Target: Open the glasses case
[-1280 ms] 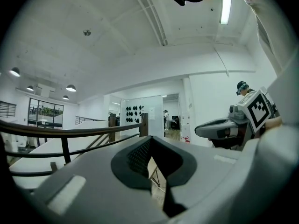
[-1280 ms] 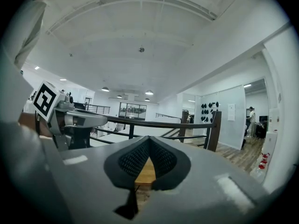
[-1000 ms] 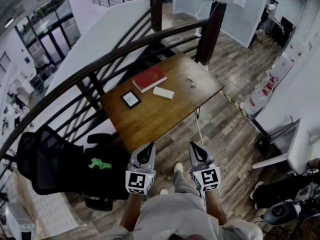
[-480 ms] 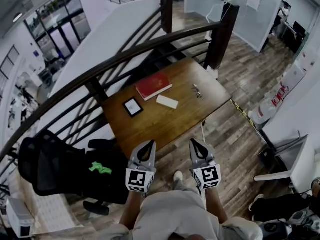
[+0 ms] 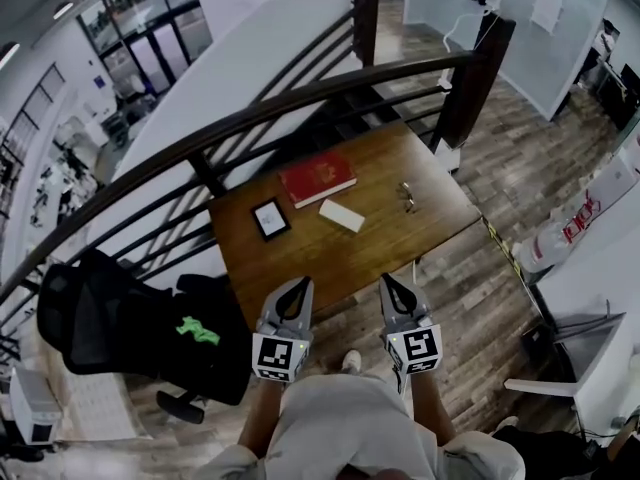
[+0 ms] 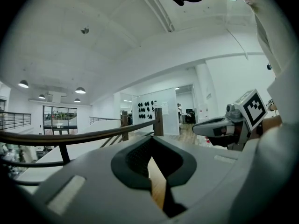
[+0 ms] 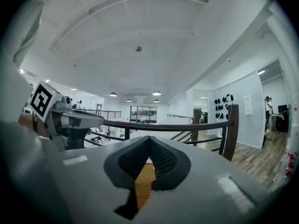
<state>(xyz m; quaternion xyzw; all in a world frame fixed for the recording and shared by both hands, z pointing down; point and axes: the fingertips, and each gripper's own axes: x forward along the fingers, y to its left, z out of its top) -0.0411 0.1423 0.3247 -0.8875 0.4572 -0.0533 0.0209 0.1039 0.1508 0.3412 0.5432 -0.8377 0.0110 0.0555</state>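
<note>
The white glasses case lies shut near the middle of the wooden table. A pair of glasses lies to its right. My left gripper and right gripper are held side by side just short of the table's near edge, well away from the case. Both point level toward the table. Both are shut with nothing between the jaws. In the left gripper view the left gripper has its tips together, and the right gripper view shows the same of the right gripper. Neither gripper view shows the case.
A red book and a small dark tablet lie left of the case. A dark railing curves behind the table above a stairwell. A black office chair with a green object stands at the left.
The person has stepped toward the table, which now sits nearer and lower in the head view. Both grippers have advanced with the person, still shut and level.
</note>
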